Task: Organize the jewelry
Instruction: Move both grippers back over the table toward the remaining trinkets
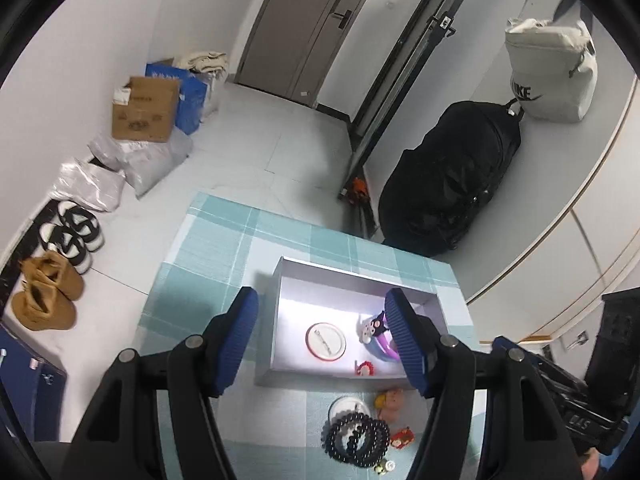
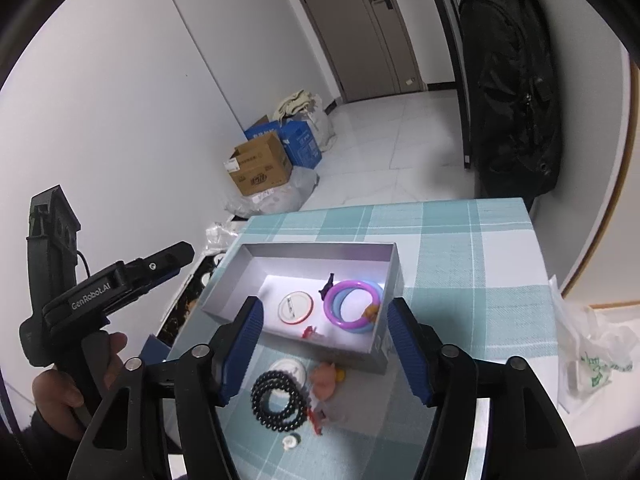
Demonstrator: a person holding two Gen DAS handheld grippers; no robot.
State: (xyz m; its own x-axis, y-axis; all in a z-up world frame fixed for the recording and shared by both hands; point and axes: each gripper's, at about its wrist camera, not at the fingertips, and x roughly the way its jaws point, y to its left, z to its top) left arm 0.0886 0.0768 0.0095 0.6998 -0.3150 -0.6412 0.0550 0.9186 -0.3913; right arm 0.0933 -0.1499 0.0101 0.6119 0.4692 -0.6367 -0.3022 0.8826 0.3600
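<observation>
A shallow grey box (image 1: 280, 276) (image 2: 384, 272) lies on the teal checked tablecloth. Inside it are a round white badge with a red rim (image 1: 326, 341) (image 2: 296, 309), purple and blue bangles (image 2: 353, 306) (image 1: 386, 350), a small cartoon charm (image 1: 372, 326) and a little red charm (image 1: 364, 368). In front of the box lie black bead bracelets (image 1: 357, 438) (image 2: 278, 400), a pink figurine (image 2: 326, 380) and other small trinkets. My left gripper (image 1: 326, 344) hangs open above the box with nothing between its fingers. My right gripper (image 2: 326, 354) is open too, over the box's near edge, holding nothing.
Beyond the table are a cardboard box (image 1: 146, 108), a blue box (image 1: 192, 96), plastic bags and shoes (image 1: 48, 292) on the floor, and a black bag (image 1: 452, 184). A white plastic bag (image 2: 592, 356) lies at the table's right. A hand (image 2: 60, 384) holds the left gripper's handle.
</observation>
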